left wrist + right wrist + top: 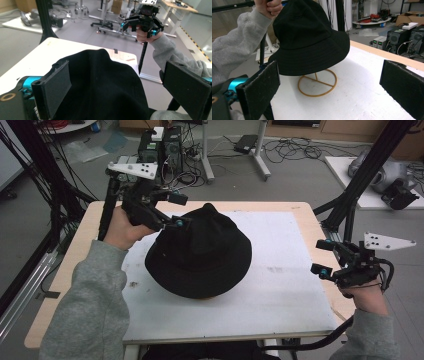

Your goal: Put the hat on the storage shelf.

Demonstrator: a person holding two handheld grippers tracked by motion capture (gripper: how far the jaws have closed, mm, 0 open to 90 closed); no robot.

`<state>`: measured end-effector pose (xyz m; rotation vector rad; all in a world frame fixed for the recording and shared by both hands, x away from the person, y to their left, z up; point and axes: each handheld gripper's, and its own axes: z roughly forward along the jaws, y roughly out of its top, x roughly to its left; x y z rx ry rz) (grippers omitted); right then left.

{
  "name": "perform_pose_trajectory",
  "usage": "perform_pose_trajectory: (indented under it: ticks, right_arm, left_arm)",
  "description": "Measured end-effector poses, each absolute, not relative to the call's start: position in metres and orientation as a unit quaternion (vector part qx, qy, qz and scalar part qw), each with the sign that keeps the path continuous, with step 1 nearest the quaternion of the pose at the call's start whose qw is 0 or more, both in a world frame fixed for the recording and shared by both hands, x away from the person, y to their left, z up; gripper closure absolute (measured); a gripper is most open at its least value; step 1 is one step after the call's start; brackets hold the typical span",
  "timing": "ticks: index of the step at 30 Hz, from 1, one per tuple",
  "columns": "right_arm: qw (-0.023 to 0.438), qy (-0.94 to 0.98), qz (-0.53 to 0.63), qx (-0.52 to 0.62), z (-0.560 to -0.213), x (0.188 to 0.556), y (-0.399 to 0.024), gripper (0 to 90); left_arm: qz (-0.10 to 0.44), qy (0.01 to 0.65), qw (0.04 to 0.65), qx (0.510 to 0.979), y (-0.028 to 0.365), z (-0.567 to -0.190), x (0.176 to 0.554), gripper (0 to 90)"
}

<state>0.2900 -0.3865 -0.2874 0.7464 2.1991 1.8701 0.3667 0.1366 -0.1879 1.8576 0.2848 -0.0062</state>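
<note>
- Black hat [200, 252] sits mid-board on the white board [290, 290], perched on a gold wire stand [317, 83] w/ a round ring base; brim hangs clear of the board.
- My left gripper [177, 210] is at the hat's upper-left edge, up by the crown. Jaws apart; in the left gripper view the hat's black cloth [105, 87] rises between the two pads, but I can't tell if either pad touches it.
- My right gripper [324, 257] is well to the hat's right, near the board's right edge, off the hat. Jaws wide apart, hat seen between them farther off in the right gripper view.
- Around the hat: board lies on a wooden table [75, 250]. Beyond the hat, on the floor, PC towers [160, 145] and loose cables [295, 147].
- Black frame posts [370, 165] stand right of the hat, behind the right gripper.
- Grey sleeve [90, 305] of my left arm lies left of the hat, over the board's edge.
</note>
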Motion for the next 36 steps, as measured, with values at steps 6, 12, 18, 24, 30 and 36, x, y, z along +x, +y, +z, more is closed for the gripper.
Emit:
perform_pose_trajectory:
  ticks: [6, 12, 18, 24, 30, 36]
  right_arm:
    - [0.076, 0.734, 0.625, 0.253, -0.290, 0.293, -0.387, 2.0]
    - [0.078, 0.733, 0.627, 0.252, -0.288, 0.293, -0.387, 2.0]
    - [0.081, 0.731, 0.631, 0.248, -0.287, 0.296, -0.388, 2.0]
    - [0.079, 0.728, 0.635, 0.248, -0.285, 0.298, -0.387, 2.0]
    - [0.078, 0.729, 0.635, 0.244, -0.285, 0.302, -0.384, 2.0]
    - [0.080, 0.730, 0.632, 0.247, -0.286, 0.305, -0.382, 2.0]
  left_arm:
    - [0.010, 0.133, 0.602, 0.787, 0.157, -0.192, 0.354, 8.7]
    - [0.021, 0.142, 0.595, 0.791, 0.167, -0.202, 0.343, 8.7]
    - [0.026, 0.148, 0.594, 0.791, 0.179, -0.212, 0.330, 8.8]
    - [0.027, 0.155, 0.605, 0.780, 0.196, -0.223, 0.317, 8.8]
    - [0.028, 0.171, 0.618, 0.767, 0.214, -0.240, 0.307, 8.8]
    - [0.030, 0.181, 0.635, 0.750, 0.231, -0.251, 0.296, 8.8]
